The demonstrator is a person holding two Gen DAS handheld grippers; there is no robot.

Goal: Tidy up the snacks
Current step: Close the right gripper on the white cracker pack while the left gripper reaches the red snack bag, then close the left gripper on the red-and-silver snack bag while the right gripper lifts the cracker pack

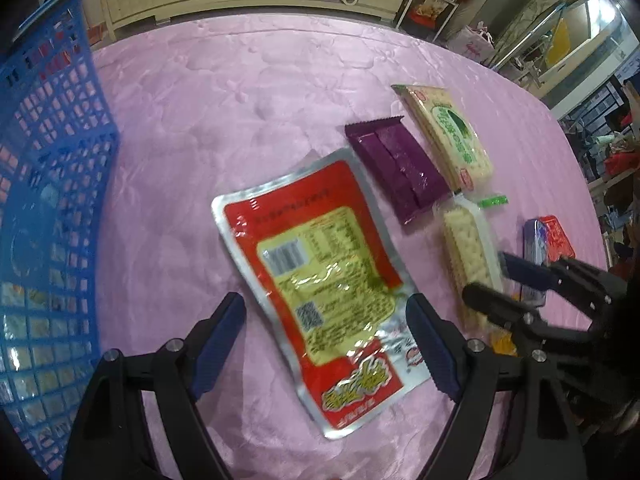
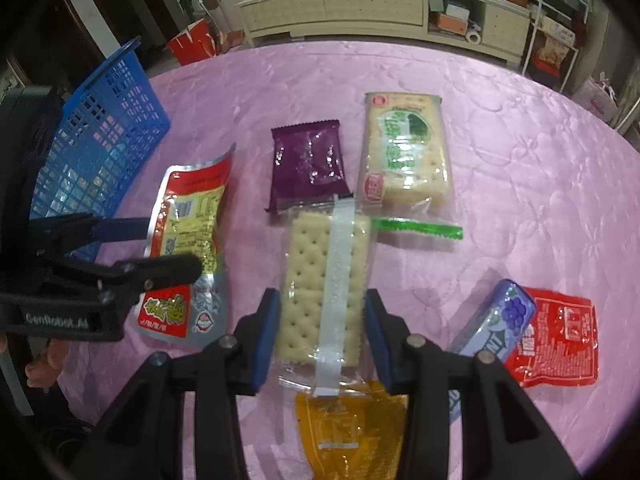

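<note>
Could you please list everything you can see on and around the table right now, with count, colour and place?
tablecloth: one, pink, covering the table
basket: one, blue, left edge
large pouch: one, red and silver, between the left jaws
cracker pack: one, clear, centre, between the right jaws
purple packet: one, behind the crackers
biscuit pack: one, cream and green, right of the purple packet
green strip: one, beside the crackers
orange packet: one, nearest edge
blue box: one, right
red sachet: one, beside the box
left gripper: black, jaws open
right gripper: black, jaws against the crackers
</note>
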